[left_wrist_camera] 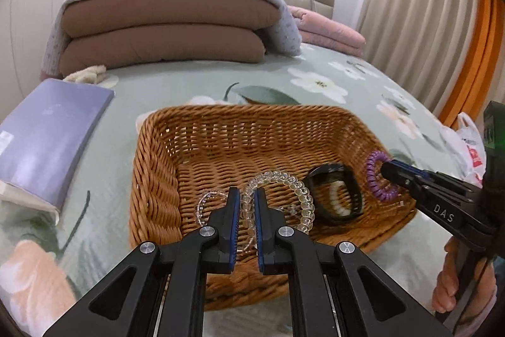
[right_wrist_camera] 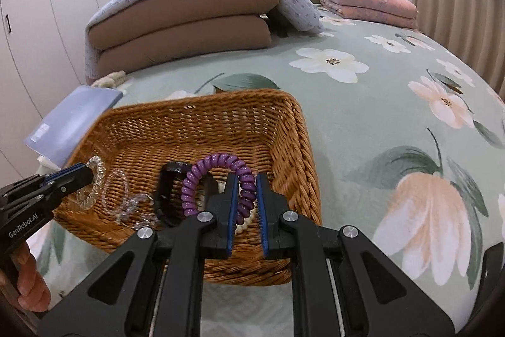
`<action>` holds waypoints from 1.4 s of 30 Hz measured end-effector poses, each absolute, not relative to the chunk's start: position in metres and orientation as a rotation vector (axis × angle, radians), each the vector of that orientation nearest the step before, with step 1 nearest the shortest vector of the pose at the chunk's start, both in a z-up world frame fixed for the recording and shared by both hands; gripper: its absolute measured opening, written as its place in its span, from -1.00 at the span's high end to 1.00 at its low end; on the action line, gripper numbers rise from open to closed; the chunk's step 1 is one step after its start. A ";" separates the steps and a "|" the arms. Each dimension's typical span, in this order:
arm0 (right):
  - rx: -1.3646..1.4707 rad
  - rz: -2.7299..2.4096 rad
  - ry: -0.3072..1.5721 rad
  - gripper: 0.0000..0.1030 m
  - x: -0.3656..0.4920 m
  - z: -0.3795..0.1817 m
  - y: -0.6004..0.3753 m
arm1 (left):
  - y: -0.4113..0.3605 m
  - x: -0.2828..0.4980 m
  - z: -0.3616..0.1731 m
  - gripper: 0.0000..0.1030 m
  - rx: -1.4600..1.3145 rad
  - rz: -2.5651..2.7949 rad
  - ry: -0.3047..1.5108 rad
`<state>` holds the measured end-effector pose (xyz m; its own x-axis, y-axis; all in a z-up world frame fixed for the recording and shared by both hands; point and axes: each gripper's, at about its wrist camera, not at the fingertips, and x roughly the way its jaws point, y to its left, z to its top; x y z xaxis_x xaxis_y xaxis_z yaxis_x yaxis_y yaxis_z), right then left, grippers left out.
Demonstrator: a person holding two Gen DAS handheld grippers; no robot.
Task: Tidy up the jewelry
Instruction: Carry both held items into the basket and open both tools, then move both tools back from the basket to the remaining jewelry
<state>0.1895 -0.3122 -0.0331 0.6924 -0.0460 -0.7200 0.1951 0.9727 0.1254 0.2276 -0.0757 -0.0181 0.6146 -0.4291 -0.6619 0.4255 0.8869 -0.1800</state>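
A woven wicker basket (left_wrist_camera: 221,128) (right_wrist_camera: 284,106) sits on the floral bedspread. Over its near side my left gripper (left_wrist_camera: 247,191) is shut on a clear spiral hair tie (left_wrist_camera: 293,183). From the right my right gripper (left_wrist_camera: 386,169) comes in, shut on a purple spiral hair tie (left_wrist_camera: 374,179). In the right wrist view, the purple tie (right_wrist_camera: 205,166) loops up from my right gripper (right_wrist_camera: 246,177). My left gripper (right_wrist_camera: 87,176) holds the clear tie (right_wrist_camera: 94,183) at the left. In the basket lie a black band (left_wrist_camera: 334,176) (right_wrist_camera: 167,198), a white bead bracelet (left_wrist_camera: 339,202) and a thin clear bracelet (left_wrist_camera: 202,206) (right_wrist_camera: 115,195).
A lavender flat box (left_wrist_camera: 53,128) lies left of the basket. Folded brown and grey quilts (left_wrist_camera: 164,30) and a pink blanket (left_wrist_camera: 328,30) are stacked at the bed's head. A white plastic bag (left_wrist_camera: 470,144) and curtains stand at the right. A hand (left_wrist_camera: 454,283) holds each gripper.
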 end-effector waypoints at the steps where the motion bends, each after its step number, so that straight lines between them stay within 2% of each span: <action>1: 0.196 -0.137 0.802 0.79 0.191 -0.037 -0.312 | -0.075 0.228 -0.020 0.83 -0.002 -0.490 0.764; 5: 0.255 -0.111 0.817 0.78 0.193 -0.047 -0.319 | -0.074 0.228 -0.020 0.82 0.006 -0.489 0.752; 7: 0.297 -0.085 0.813 0.77 0.191 -0.047 -0.322 | -0.073 0.226 -0.018 0.72 -0.002 -0.499 0.750; 8: 0.313 -0.075 0.807 0.77 0.190 -0.046 -0.322 | -0.072 0.225 -0.017 0.52 -0.007 -0.510 0.746; 9: 0.317 -0.071 0.802 0.77 0.189 -0.045 -0.322 | -0.071 0.224 -0.016 0.15 -0.011 -0.512 0.740; 11: 0.316 -0.071 0.797 0.77 0.187 -0.043 -0.320 | -0.069 0.221 -0.013 -0.17 -0.019 -0.504 0.722; 20: 0.374 -0.017 0.748 0.74 0.168 -0.030 -0.316 | -0.056 0.195 0.007 -0.17 -0.034 -0.537 0.661; 23: 0.380 0.015 0.721 0.53 0.150 -0.017 -0.306 | -0.046 0.178 0.015 -0.17 -0.039 -0.549 0.646; 25: 0.383 0.037 0.705 0.16 0.138 -0.010 -0.298 | -0.041 0.165 0.022 -0.17 -0.033 -0.549 0.636; 27: 0.374 0.062 0.692 -0.05 0.121 -0.004 -0.287 | -0.035 0.151 0.030 -0.17 -0.024 -0.549 0.623; 30: 0.352 0.076 0.683 -0.16 0.094 0.004 -0.271 | -0.023 0.127 0.042 -0.19 -0.020 -0.547 0.602; 31: 0.342 0.074 0.682 -0.31 0.088 0.006 -0.267 | -0.018 0.117 0.045 -0.22 -0.019 -0.550 0.598; 32: 0.318 0.062 0.678 -0.56 0.078 0.008 -0.261 | -0.014 0.109 0.047 -0.33 -0.018 -0.552 0.595; 33: 0.289 0.041 0.671 -0.91 0.068 0.011 -0.255 | -0.010 0.101 0.048 -0.43 -0.018 -0.551 0.591; 34: 0.268 0.024 0.660 -0.98 0.060 0.013 -0.252 | -0.005 0.092 0.049 -0.46 -0.020 -0.549 0.585; 42: 0.157 -0.033 0.641 -0.99 0.019 0.018 -0.236 | 0.028 0.062 0.026 -0.47 -0.094 -0.573 0.638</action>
